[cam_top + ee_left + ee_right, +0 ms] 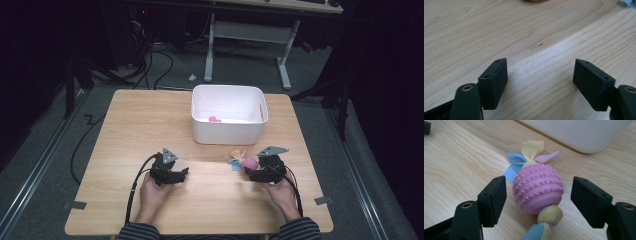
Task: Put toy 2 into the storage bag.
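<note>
A pink knobbly ball toy (537,188) with yellow, blue and pink cloth tails knotted at both ends lies on the wooden table (130,130), just in front of the white bin. My right gripper (538,195) is open, one jaw on each side of the ball with a gap at both pads. From above, the toy (248,162) sits just left of the right gripper (251,170). My left gripper (540,80) is open over bare wood with nothing between its jaws; in the high view the left gripper (181,173) rests low at the table's front left of centre.
A white plastic bin (227,135) stands at the back middle of the table with a small pink object (214,119) inside; its wall (579,132) rises just beyond the toy. A desk frame and cables stand on the floor behind the table.
</note>
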Tool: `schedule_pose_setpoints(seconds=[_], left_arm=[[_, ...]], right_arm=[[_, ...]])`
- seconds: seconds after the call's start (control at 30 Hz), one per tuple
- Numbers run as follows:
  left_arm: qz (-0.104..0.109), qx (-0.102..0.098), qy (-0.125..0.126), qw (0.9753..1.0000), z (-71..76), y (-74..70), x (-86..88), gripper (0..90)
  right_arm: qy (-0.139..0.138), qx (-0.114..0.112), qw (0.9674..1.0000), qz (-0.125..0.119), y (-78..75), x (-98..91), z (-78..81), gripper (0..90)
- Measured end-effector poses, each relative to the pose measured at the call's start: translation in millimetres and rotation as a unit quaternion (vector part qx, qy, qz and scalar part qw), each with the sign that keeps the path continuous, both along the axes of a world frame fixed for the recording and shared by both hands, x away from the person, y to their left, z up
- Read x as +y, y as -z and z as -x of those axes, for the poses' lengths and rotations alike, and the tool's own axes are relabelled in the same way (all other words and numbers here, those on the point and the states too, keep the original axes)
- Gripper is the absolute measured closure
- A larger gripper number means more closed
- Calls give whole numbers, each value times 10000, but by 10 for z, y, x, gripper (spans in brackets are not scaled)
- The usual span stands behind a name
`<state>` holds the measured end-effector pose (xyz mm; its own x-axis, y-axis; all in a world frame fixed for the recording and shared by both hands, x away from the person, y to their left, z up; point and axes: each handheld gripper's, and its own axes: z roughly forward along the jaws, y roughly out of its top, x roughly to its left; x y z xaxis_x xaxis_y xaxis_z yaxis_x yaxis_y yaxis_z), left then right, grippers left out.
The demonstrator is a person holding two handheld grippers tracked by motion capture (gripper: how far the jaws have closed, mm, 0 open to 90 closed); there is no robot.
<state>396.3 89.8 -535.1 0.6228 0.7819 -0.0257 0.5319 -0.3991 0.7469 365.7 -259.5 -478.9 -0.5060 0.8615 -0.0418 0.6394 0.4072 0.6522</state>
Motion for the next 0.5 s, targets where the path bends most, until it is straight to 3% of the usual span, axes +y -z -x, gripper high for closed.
schedule_pose_setpoints(seconds=[0.3, 0.5], left_arm=[[-2, 0, 4, 10000, 0, 0, -1, 281], [-4, -1, 4, 10000, 0, 0, -1, 282]], right_arm=[[57, 173, 9998, 121, 75, -1, -70, 279], [-15, 247, 9997, 64, 100, 14, -93, 279]])
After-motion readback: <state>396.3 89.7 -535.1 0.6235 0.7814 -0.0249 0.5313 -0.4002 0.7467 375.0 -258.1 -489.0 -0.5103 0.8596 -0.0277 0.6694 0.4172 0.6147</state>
